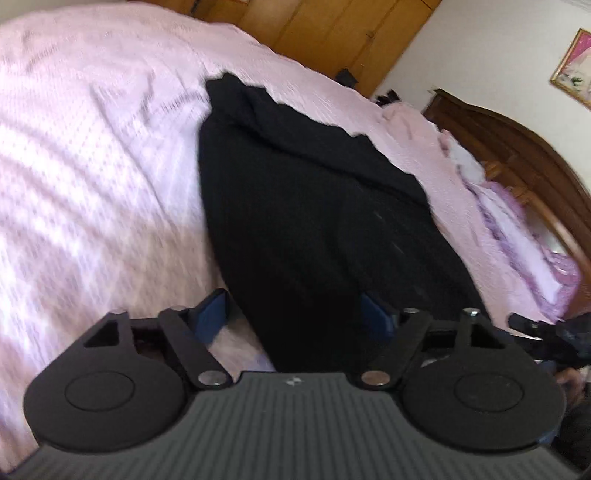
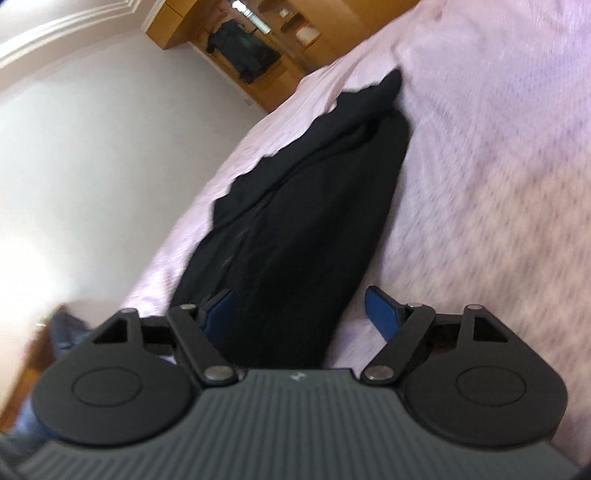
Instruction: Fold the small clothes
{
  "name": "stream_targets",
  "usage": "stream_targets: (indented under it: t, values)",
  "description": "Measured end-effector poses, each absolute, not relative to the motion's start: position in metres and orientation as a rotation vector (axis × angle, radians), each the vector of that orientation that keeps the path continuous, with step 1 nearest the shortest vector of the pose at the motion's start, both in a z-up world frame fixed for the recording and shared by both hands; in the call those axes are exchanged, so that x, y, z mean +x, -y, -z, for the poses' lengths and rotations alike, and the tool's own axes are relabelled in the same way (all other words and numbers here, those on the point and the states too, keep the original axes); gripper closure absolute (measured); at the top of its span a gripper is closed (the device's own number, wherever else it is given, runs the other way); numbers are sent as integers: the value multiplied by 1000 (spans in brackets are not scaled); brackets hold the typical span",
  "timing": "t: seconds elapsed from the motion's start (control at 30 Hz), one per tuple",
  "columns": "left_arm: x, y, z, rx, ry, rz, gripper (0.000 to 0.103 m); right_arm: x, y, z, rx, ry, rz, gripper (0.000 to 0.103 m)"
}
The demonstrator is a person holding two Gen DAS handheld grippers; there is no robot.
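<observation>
Two wrist views, both smeared by motion, show one black garment (image 1: 317, 206) lying lengthwise on the pink bedspread (image 1: 92, 166). Its near end runs under my left gripper (image 1: 295, 314) and is cut off by the gripper body, so I cannot make out that hem. My left jaws stand apart, blue pads either side of the cloth's near end; I cannot tell whether either pad touches it. In the right wrist view the same black garment (image 2: 295, 221) passes between the spread jaws of my right gripper (image 2: 299, 314), nearer the left pad, with bare pink bedspread (image 2: 498, 184) before the right pad. Beyond the garment's far end stand a wooden wardrobe (image 1: 332, 33) and, to its right, a dark headboard (image 1: 517, 147). Something dark hanging in the wooden shelving (image 2: 240, 48) is too blurred to identify.
</observation>
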State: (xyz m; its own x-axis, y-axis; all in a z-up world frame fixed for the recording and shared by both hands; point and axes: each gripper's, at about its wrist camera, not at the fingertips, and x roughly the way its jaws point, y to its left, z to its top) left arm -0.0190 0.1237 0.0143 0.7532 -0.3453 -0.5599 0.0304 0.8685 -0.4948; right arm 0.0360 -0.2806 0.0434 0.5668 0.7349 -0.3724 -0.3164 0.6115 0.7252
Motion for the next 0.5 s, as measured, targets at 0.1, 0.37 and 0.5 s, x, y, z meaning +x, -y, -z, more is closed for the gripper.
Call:
stream_targets:
  t: [0.1, 0.37, 0.5]
  values:
    - [-37, -116, -10, -496, -711, 199, 49, 26, 276, -38, 686, -757, -717, 33]
    - [-24, -128, 2, -630, -739, 187, 62, 47, 274, -27, 793, -742, -708, 36]
    - [0, -133, 0, -651, -723, 193, 62, 63, 274, -25, 834, -720, -720, 37]
